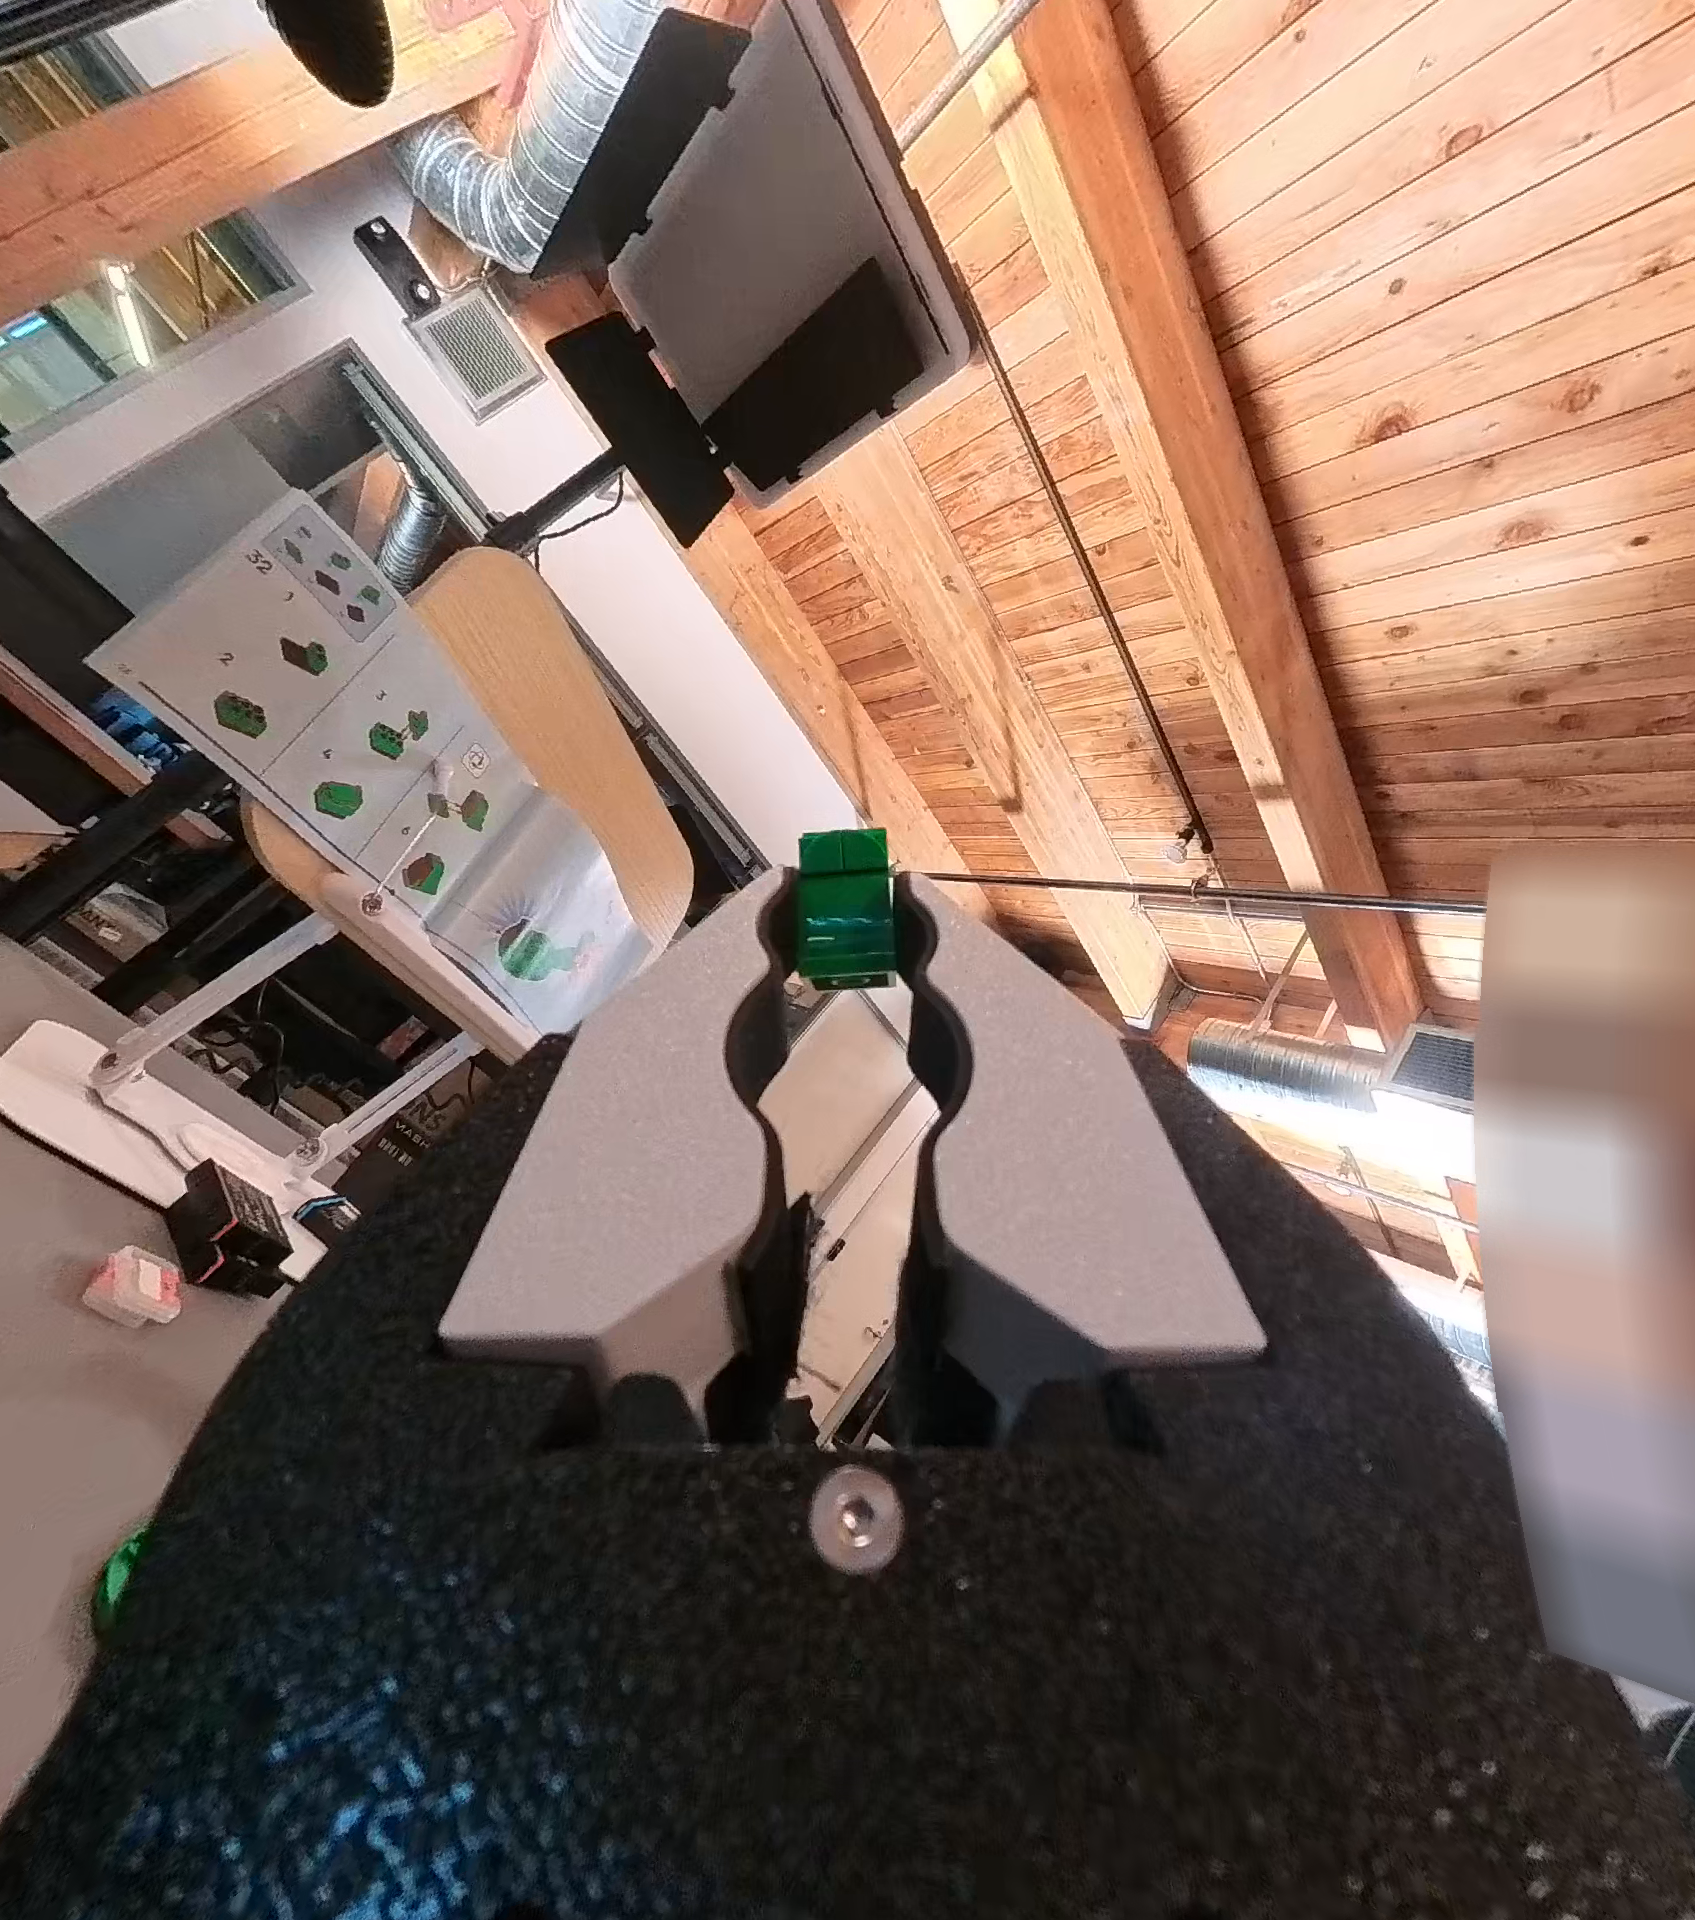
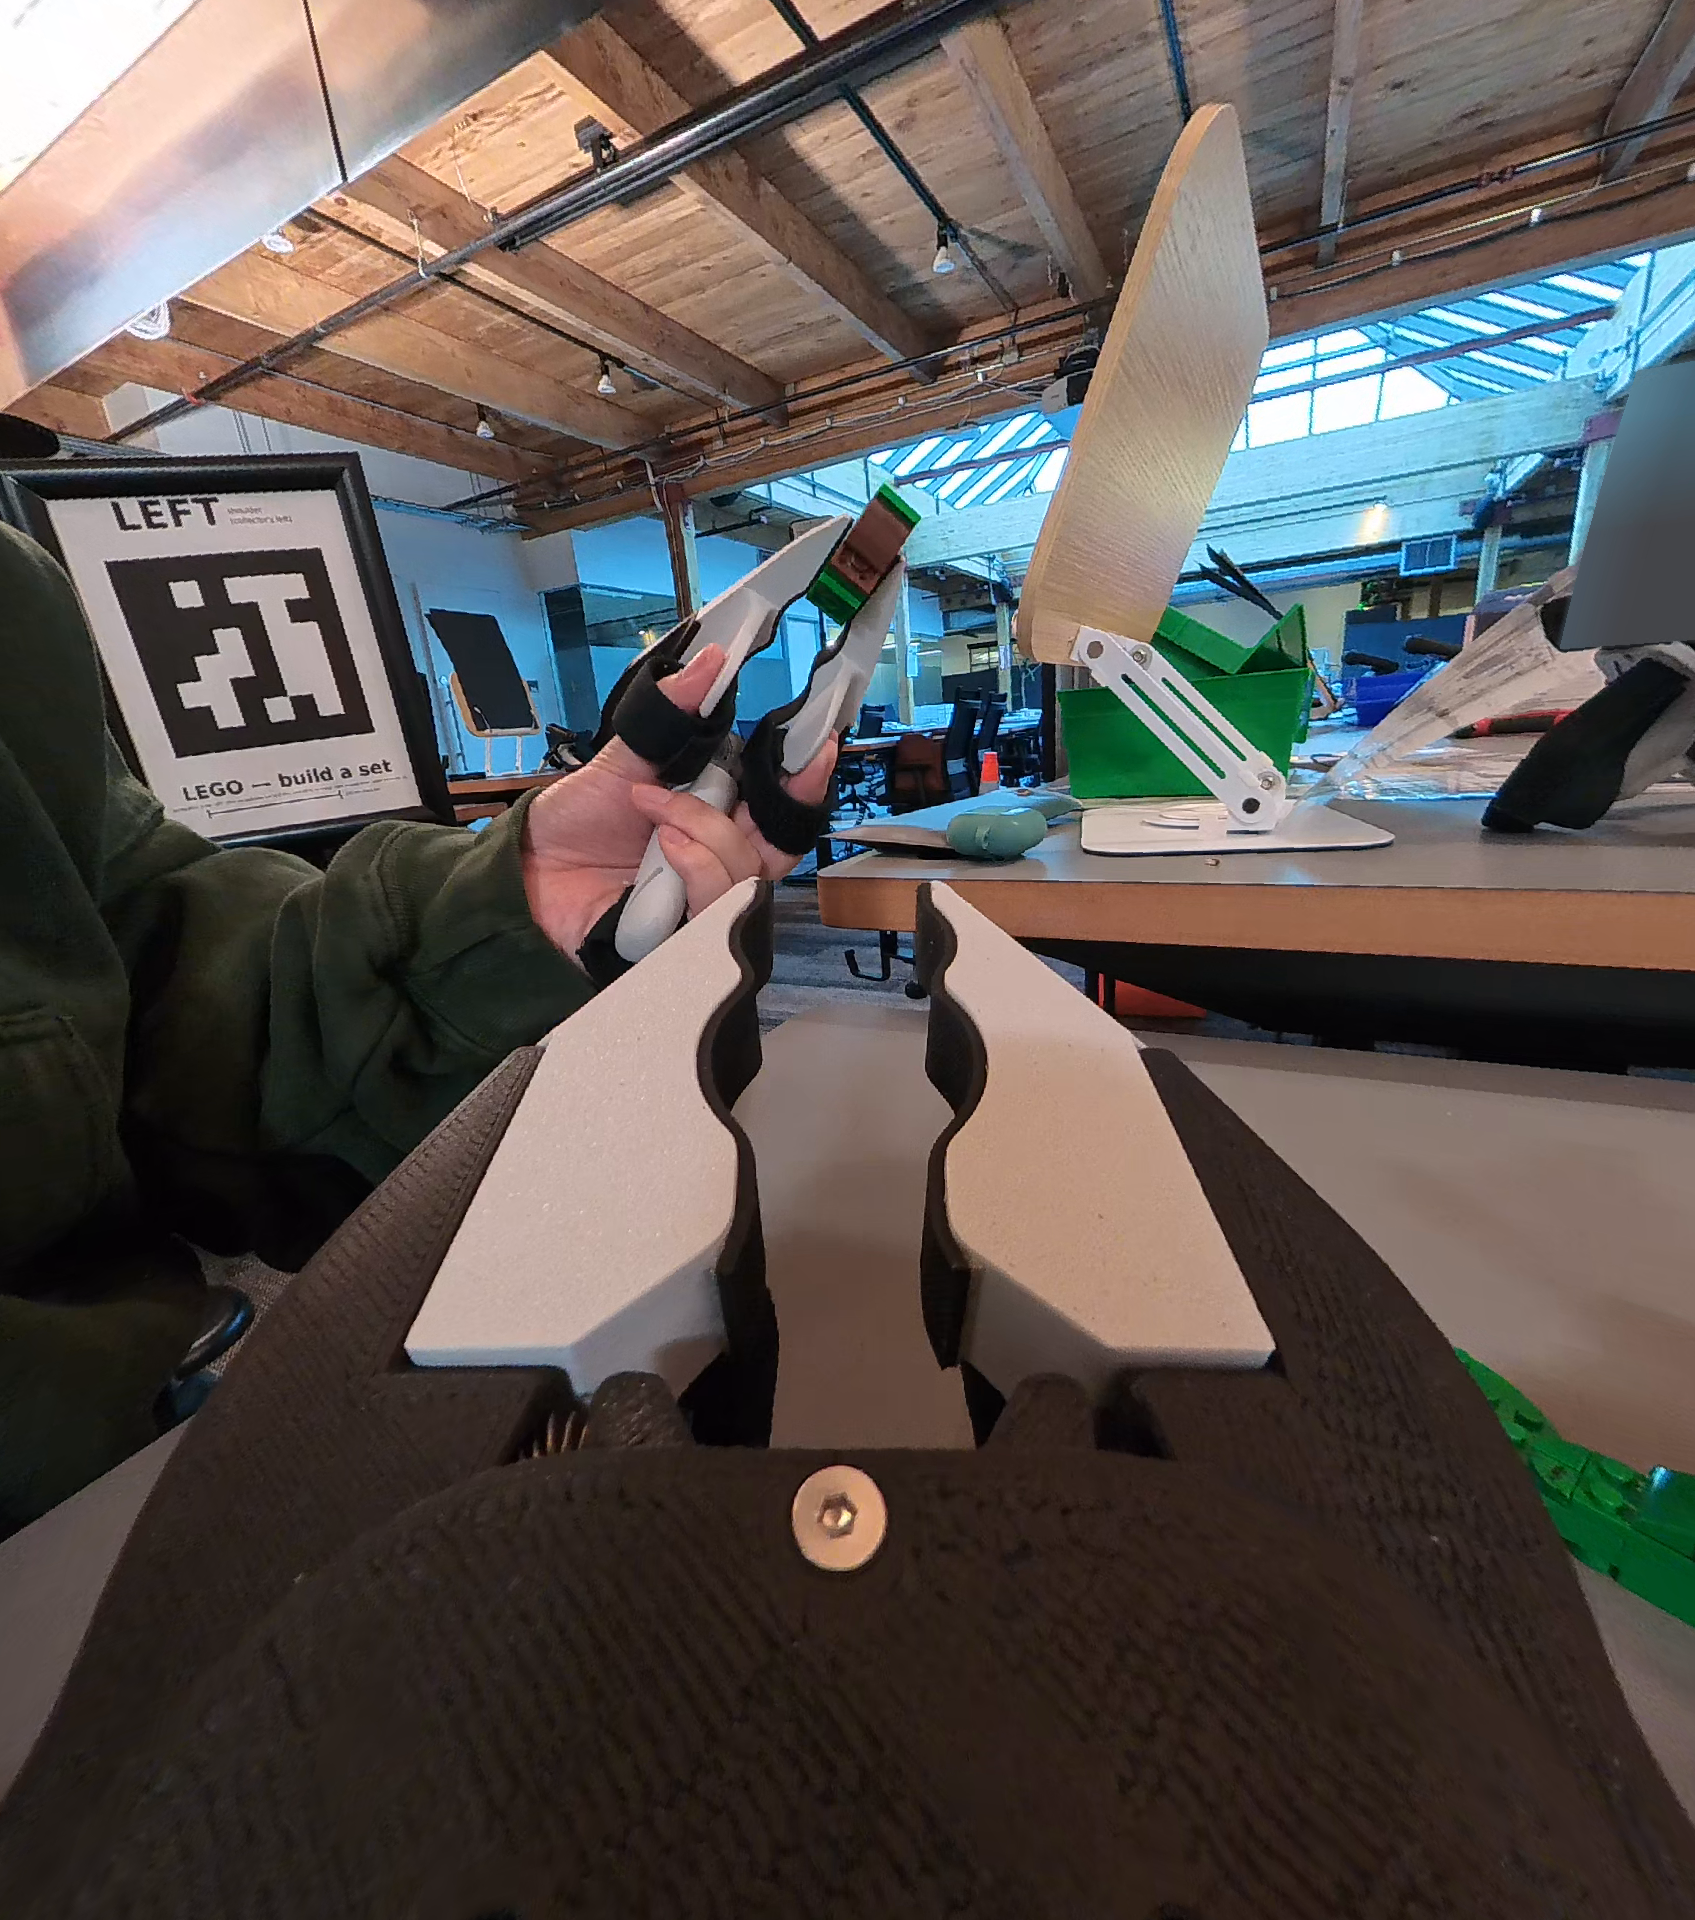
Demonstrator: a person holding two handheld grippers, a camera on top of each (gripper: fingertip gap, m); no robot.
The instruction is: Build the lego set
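Note:
My left gripper is shut on a small green lego assembly and holds it up in the air, tilted toward the ceiling. In the right wrist view the same left gripper shows farther off in a hand with a green sleeve, and the assembly shows green and brown parts. My right gripper is open and empty, low over the grey table. A green lego build lies on the table at the right edge.
A lego instruction sheet rests on a wooden stand with a white base. A green bin sits behind it. A framed marker sign stands at left. A small black box and a pink piece lie on the table. Across from one pair of fingers to the other is roughly 15 centimetres.

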